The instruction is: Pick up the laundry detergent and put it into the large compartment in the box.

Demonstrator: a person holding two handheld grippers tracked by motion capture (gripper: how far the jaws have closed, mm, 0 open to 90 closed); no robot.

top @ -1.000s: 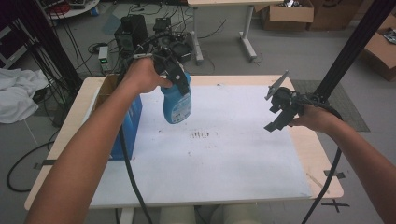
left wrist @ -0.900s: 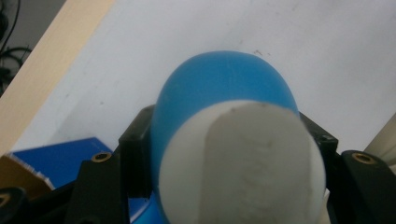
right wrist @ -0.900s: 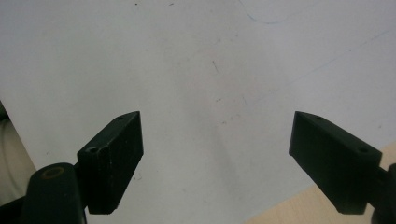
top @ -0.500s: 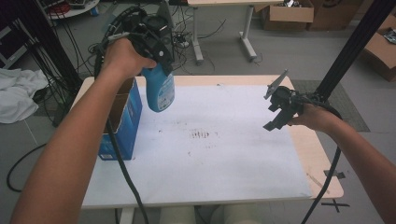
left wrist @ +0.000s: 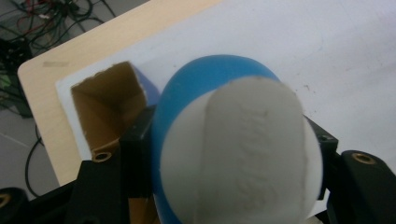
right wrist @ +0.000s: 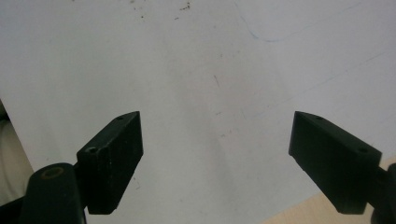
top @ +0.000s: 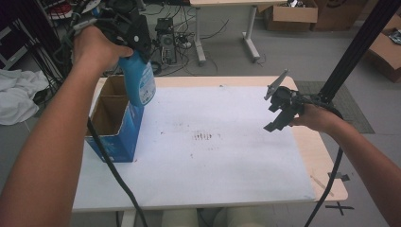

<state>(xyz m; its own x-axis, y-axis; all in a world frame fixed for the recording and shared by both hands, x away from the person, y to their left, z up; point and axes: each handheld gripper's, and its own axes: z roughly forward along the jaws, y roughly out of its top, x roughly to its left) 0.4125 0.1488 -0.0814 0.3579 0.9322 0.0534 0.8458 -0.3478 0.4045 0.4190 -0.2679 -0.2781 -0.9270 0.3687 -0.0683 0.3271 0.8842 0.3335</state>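
High view: the left gripper (top: 126, 29) is raised above the far left corner of the bench (top: 326, 165), held in the person's left hand (top: 94, 45). Its jaws are clamped on the upper part of a blue bottle (top: 142, 84), which hangs upright below the gripper, clear of the bench surface. The bottle's lower end sits over the far compartment of an open cardboard box (top: 113, 123) with blue outer walls; whether the bottle touches the box rim cannot be told. The box stands on the white sheet (top: 222, 156) that covers most of the bench, at the sheet's left edge.

Left gripper view: the bottle's pale cap (left wrist: 243, 158) and blue shoulder sit between the two black jaws, which press against it from both sides. One open compartment of the box lies below and to the left.

Right gripper view: the two jaws stand wide apart with nothing between them, above the white sheet.

High view: the right gripper (top: 280, 106) hovers over the right side of the bench, well apart from the bottle and box.
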